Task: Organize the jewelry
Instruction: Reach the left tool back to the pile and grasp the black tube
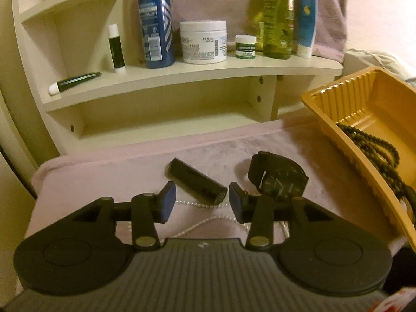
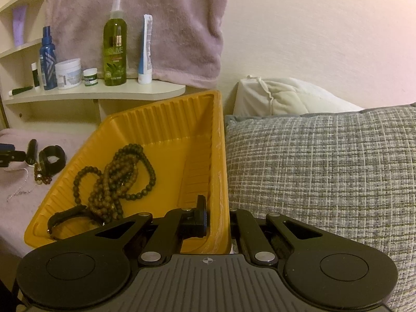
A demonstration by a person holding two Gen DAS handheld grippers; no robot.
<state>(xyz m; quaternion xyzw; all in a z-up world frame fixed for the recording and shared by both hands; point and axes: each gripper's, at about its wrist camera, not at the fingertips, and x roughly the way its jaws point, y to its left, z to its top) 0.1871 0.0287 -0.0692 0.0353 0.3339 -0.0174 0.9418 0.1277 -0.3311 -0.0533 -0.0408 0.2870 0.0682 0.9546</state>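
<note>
My left gripper point(image 1: 202, 201) is open and hangs low over the pink cloth point(image 1: 109, 171). A thin white bead chain point(image 1: 192, 227) lies under it. The end of a black tube point(image 1: 197, 182) lies just beyond its blue pads point(image 1: 169, 200), untouched. A black watch point(image 1: 278, 179) sits to the right of the tube. My right gripper point(image 2: 218, 221) is shut on the right wall of the yellow tray point(image 2: 161, 119), which is tipped up. The tray holds dark bead necklaces point(image 2: 119, 176) and a black band point(image 2: 67, 218). A brown bead bracelet point(image 2: 41, 176) lies by the watch point(image 2: 52, 158).
A cream shelf point(image 1: 208, 75) behind the cloth carries a blue bottle point(image 1: 156, 26), a white jar point(image 1: 204, 41), a green bottle point(image 1: 278, 18) and small tubes. A grey cushion point(image 2: 325, 176) and a white pillow point(image 2: 280, 98) press against the tray's right side.
</note>
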